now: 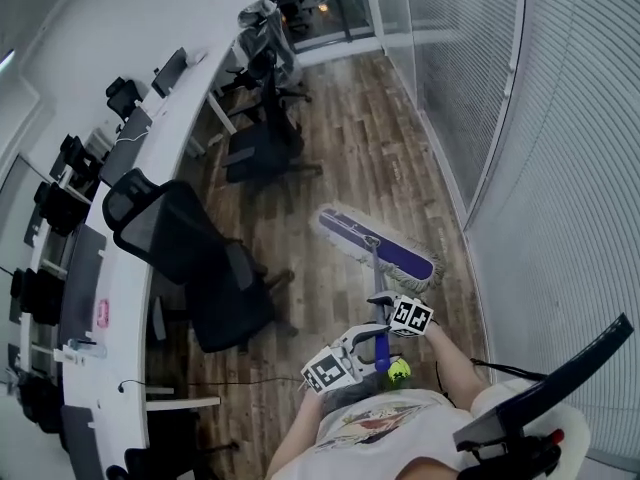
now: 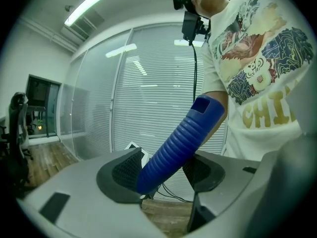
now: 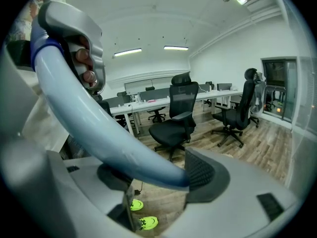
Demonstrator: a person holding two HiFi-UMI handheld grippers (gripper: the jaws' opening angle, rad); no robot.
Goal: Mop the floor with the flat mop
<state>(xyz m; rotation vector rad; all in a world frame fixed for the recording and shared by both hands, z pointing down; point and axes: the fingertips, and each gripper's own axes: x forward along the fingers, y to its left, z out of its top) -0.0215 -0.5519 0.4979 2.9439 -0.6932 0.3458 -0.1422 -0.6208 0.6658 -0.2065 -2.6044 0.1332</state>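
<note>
Seen from above, a person holds a mop handle [image 1: 376, 273] with 2 grippers: the left gripper [image 1: 362, 342] on its blue grip, the right gripper [image 1: 384, 303] just above. The flat mop head [image 1: 350, 230], purple with a white fringe, lies on the wooden floor [image 1: 345, 133] near a wall of blinds [image 1: 560, 168]. A black office chair [image 1: 195, 263] stands beside a curved white desk [image 1: 125, 288].

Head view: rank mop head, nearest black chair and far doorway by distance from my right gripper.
1. Mop head, just ahead of the right gripper on the mop handle.
2. Nearest black chair, to the left.
3. Doorway, far end.
</note>
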